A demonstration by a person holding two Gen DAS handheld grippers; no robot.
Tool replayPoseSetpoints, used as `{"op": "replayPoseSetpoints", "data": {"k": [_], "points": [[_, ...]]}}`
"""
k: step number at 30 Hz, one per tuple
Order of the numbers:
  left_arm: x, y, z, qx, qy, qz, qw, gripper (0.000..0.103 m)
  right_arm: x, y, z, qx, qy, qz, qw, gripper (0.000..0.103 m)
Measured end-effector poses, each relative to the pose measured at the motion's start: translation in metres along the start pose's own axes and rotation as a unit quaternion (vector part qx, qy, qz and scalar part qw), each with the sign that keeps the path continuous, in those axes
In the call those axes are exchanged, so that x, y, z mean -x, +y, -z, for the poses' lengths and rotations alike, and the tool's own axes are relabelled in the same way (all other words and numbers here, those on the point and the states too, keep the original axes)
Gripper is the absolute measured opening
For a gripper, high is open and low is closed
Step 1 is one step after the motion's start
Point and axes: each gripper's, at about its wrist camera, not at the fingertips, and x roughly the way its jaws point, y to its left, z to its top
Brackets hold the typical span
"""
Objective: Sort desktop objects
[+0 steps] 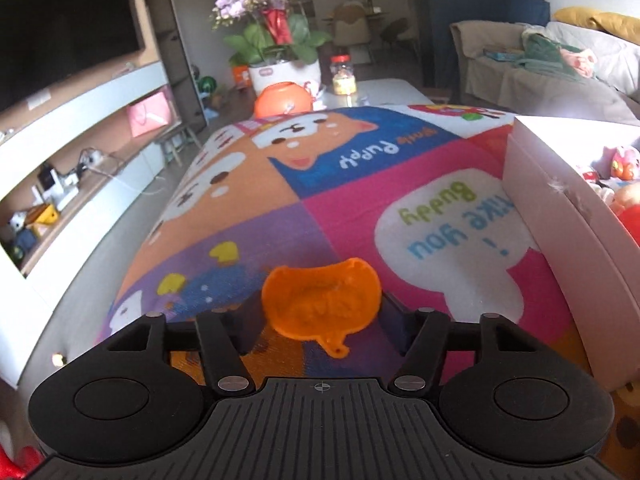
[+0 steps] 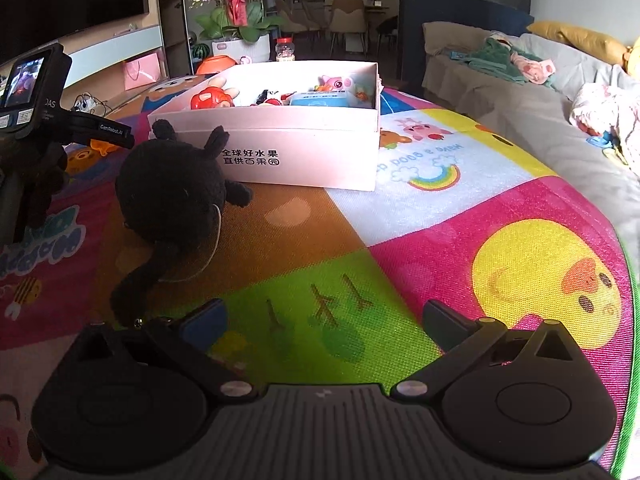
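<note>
**Orange charm held left; black plush ahead-left of the open right gripper**

The left gripper [image 1: 320, 312] was closed on a flat orange charm [image 1: 320, 304], held just above the cartoon play mat [image 1: 340, 200]. The charm's broad face was toward the camera, its long axis crosswise, and its small loop pointed down and toward the camera. The white box [image 1: 560, 208] stood to its right, near. The right gripper [image 2: 320, 322] stood wide open, holding nothing. The black plush toy [image 2: 172, 196] sat ahead-left of it, just before the box [image 2: 280, 148], with its tail trailing toward the left finger [image 2: 204, 322]. The right hand was judged nearer to it.
</note>
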Motion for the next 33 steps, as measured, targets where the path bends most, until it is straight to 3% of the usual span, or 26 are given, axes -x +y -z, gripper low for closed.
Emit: {"op": "replayPoseSetpoints", "data": {"k": [5,9,11,14,16,18,22,24,31,33], "points": [[0.036,-0.007,0.017,-0.009,-0.009,0.049,0.9987,0.065,-0.001,0.001,-0.001,0.003,0.002,0.003,1.000,0.103],[0.092,-0.023,0.050,-0.029,-0.008,0.148,0.9885,0.066,-0.001,0.002,-0.001,0.005,0.003,0.004,1.000,0.103],[0.115,-0.034,0.069,-0.050,-0.010,0.179,0.9825,0.066,-0.001,0.002,-0.001,0.005,0.004,0.004,1.000,0.103],[0.130,-0.044,0.089,-0.073,-0.009,0.179,0.9810,0.069,0.001,0.004,-0.006,0.014,0.007,0.001,1.000,0.103],[0.134,-0.045,0.095,-0.071,-0.004,0.181,0.9808,0.089,0.013,0.012,-0.013,0.034,-0.024,-0.001,0.999,0.103],[0.135,-0.044,0.100,-0.066,-0.001,0.186,0.9804,0.097,0.029,0.027,-0.022,0.075,-0.067,-0.007,0.995,0.103],[0.131,-0.038,0.105,-0.051,0.011,0.172,0.9837,0.098,0.039,0.067,-0.037,0.173,-0.105,-0.021,0.979,0.101],[0.135,-0.034,0.105,-0.053,0.006,0.157,0.9861,0.098,0.030,0.085,-0.043,0.211,-0.107,-0.022,0.971,0.088],[0.143,-0.013,0.103,-0.051,0.002,0.113,0.9923,0.098,-0.019,0.117,-0.046,0.301,-0.070,-0.029,0.951,0.085],[0.146,-0.010,0.100,-0.048,-0.004,0.112,0.9925,0.098,-0.029,0.125,-0.041,0.320,-0.062,-0.018,0.945,0.077]]}}
